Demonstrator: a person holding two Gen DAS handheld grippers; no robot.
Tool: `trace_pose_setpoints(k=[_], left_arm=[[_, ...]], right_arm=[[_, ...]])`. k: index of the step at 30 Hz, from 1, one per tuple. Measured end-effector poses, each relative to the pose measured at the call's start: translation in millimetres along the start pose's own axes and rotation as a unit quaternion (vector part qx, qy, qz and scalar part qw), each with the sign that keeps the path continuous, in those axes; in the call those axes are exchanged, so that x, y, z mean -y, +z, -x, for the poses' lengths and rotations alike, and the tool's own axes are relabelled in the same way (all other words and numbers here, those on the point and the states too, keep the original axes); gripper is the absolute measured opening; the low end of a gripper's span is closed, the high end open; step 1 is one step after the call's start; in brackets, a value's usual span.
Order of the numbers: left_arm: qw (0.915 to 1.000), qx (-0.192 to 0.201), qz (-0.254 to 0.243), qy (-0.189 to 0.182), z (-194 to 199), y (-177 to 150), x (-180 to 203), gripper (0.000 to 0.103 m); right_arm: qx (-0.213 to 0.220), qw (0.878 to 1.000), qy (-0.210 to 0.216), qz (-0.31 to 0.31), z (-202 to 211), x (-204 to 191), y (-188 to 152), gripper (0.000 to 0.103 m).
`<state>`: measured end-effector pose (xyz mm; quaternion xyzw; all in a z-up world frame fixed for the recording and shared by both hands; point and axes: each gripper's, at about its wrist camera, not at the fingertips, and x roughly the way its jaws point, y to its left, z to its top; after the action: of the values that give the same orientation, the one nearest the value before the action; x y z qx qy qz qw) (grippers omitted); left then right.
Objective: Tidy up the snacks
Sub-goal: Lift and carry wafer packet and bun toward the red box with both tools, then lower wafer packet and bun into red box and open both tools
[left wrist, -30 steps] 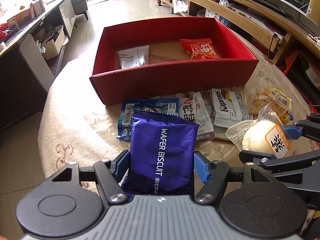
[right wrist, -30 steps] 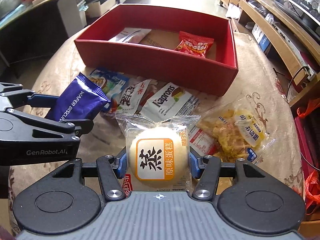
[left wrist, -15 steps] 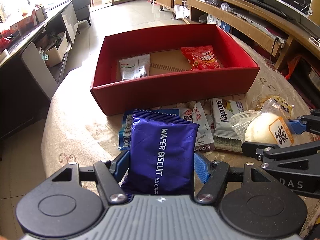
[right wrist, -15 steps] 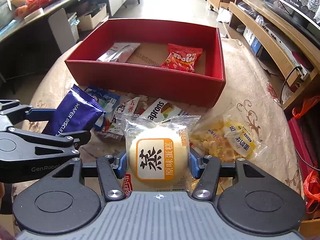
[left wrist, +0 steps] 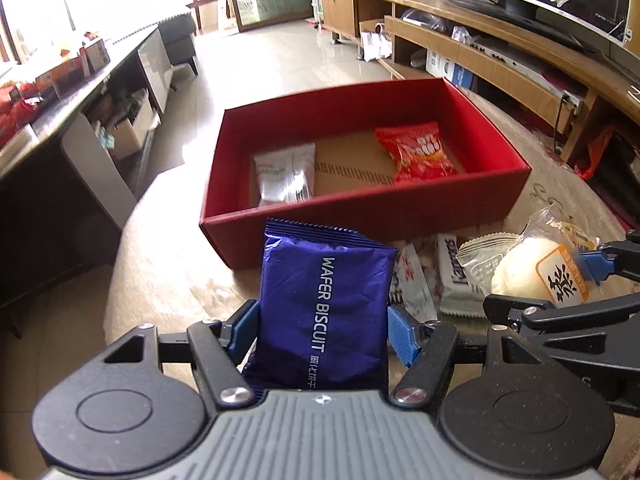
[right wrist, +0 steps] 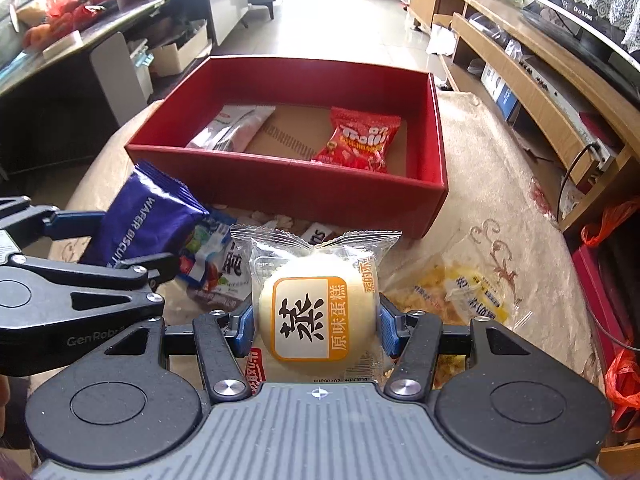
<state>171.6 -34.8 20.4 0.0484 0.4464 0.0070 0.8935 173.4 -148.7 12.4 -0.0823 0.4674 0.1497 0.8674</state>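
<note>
My left gripper [left wrist: 322,330] is shut on a blue wafer biscuit packet [left wrist: 320,304], held above the table in front of the red box [left wrist: 360,212]. My right gripper [right wrist: 316,326] is shut on a clear-wrapped steamed cake [right wrist: 316,312] with an orange label. Each held snack also shows in the other view: the cake [left wrist: 528,268] at right, the blue packet [right wrist: 140,220] at left. Inside the red box [right wrist: 288,188] lie a white packet [right wrist: 232,128] and a red snack bag [right wrist: 360,138].
Several loose snack packets [right wrist: 212,264] lie on the round table's beige cloth [right wrist: 480,168] between the grippers and the box, with a yellow bag of crisps [right wrist: 460,292] at right. A wooden TV shelf [left wrist: 500,52] runs along the right; a dark counter [left wrist: 60,100] stands left.
Both grippers have tilted up a little with their snacks, so the red box now sits lower and farther in each view. Neither grip has changed.
</note>
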Motion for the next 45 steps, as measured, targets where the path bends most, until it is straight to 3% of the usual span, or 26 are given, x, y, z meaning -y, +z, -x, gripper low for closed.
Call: trace_pose_setpoints(k=[26,45], left_arm=[[0.9986,0.042,0.03,0.012,-2.6,48.0,-3.7,0.063],[0.9963,0.063,0.049,0.032,-26.5,94.2,-6.4,0.062]], right_arm=[[0.048,0.998,-0.026,-0.026,2.9,13.4,41.0,0.065],[0.067,0.997,-0.034,-0.031,-15.8,27.8,85.4,0.065]])
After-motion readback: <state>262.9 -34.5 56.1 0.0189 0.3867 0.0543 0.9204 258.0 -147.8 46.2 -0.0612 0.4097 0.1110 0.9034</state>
